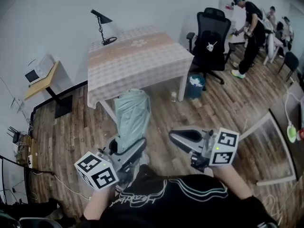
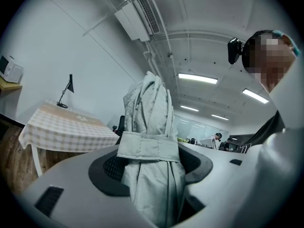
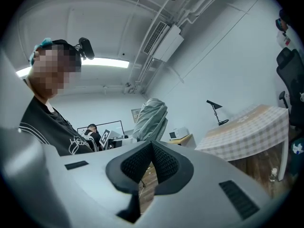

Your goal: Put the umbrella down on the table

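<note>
"Is the umbrella (image 1: 132, 112) down yet?"

"No. The left gripper (image 1: 129, 151) is clamped on it, holding it upright, well short of the table (image 1: 142, 61). The right gripper (image 1: 183, 137) has its jaws together, empty."

"So the carry and the set-down remain."

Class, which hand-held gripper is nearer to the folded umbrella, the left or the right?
Left. The left hand-held gripper grips the umbrella, which stands up between its jaws. The right hand-held gripper, shut and empty, is apart at its right.
</note>
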A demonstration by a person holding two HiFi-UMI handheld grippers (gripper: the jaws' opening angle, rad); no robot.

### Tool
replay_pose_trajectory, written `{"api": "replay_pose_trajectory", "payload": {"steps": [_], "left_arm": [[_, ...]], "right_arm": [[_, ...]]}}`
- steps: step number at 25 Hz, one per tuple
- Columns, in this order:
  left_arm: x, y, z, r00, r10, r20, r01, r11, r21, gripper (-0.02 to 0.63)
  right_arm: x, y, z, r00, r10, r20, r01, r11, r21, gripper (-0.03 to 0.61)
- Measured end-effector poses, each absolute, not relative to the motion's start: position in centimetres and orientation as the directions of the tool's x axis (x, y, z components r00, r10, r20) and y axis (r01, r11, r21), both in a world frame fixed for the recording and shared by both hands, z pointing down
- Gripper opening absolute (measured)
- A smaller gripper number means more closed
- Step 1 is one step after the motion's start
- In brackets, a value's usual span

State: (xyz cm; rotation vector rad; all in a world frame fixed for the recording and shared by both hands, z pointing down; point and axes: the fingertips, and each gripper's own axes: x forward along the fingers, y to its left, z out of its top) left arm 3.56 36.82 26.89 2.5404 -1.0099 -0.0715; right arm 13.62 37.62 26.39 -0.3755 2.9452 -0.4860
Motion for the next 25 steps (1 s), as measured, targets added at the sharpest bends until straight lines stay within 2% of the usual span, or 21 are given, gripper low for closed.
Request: {"api": "replay_pose_trajectory", "payload": {"steps": [25], "left_arm": [[-0.2, 29.2, 30.8, 0.699, -0.701, 0.144, -0.682, -0.592, 0.43, 0.265]], "right_arm": [[12.0, 28.9, 29.9, -0.942, -0.335, -0.03, -0.285, 0.841, -0.46, 0.011]]}}
